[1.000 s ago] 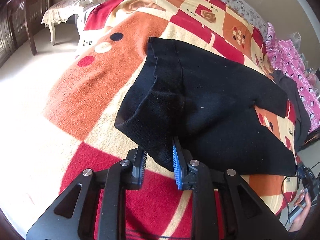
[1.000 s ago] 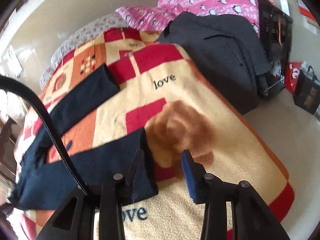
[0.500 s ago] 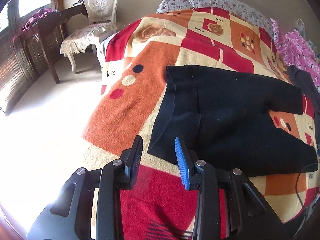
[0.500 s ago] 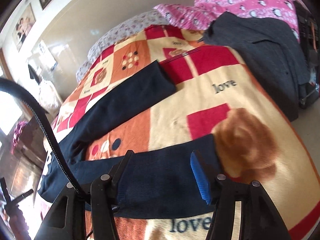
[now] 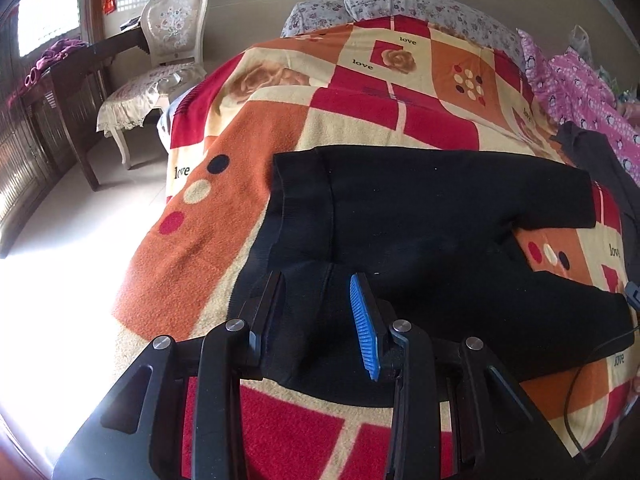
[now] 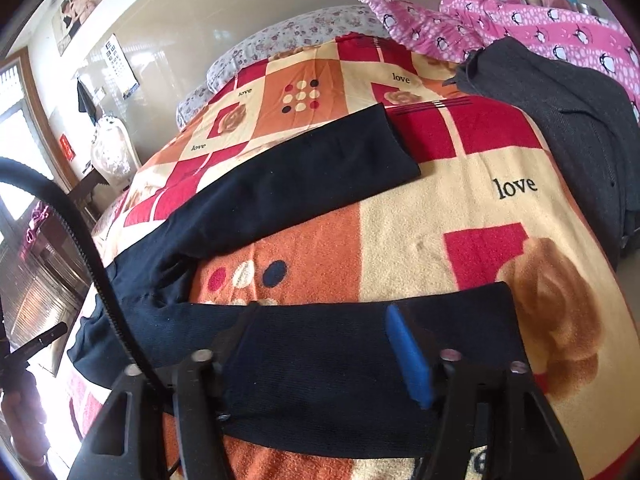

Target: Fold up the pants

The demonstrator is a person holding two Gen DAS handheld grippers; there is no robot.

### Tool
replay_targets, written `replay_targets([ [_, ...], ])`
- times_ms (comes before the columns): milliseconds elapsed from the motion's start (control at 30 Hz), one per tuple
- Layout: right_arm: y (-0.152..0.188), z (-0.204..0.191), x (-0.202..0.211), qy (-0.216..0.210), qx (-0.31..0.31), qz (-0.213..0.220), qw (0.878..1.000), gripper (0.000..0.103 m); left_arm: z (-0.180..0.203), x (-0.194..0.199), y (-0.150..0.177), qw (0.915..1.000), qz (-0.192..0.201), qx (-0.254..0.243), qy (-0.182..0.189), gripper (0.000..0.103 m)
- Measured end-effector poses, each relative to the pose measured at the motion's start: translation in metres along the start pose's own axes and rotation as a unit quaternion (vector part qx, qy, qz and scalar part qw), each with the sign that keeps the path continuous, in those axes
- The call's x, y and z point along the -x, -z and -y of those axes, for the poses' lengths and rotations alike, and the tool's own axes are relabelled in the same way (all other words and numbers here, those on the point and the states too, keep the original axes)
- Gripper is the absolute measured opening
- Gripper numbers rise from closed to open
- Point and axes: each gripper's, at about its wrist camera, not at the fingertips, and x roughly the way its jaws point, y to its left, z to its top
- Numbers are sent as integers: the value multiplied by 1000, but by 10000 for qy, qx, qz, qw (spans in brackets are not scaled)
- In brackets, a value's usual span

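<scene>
Black knit pants (image 5: 420,220) lie spread flat on a bed with a red, orange and cream patterned blanket (image 5: 360,92), the two legs splayed apart in a V. My left gripper (image 5: 318,312) is open and empty, its jaws over the near corner of the waistband end. In the right wrist view the far leg (image 6: 304,184) runs diagonally and the near leg (image 6: 360,352) lies across the front. My right gripper (image 6: 320,340) is open and empty, jaws on either side of the near leg near its cuff.
A dark grey garment (image 6: 568,120) and a pink penguin-print quilt (image 6: 540,28) lie on the bed's far right side. Floral pillows (image 5: 400,4) are at the head. A white chair (image 5: 160,72) and dark wooden furniture (image 5: 48,128) stand left of the bed. A cable (image 6: 80,240) crosses the right wrist view.
My left gripper let go of the waistband, and the lifted cloth dropped flat on the bed. Both grippers opened wider and pulled back over the pants.
</scene>
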Motion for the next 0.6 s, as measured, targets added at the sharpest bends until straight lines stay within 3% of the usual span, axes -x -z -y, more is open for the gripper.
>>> replay_targets([
  [600, -15, -12, -28, -100, 140, -241, 9996, 74, 18, -36, -15, 9992, -351, -65, 179, 32],
])
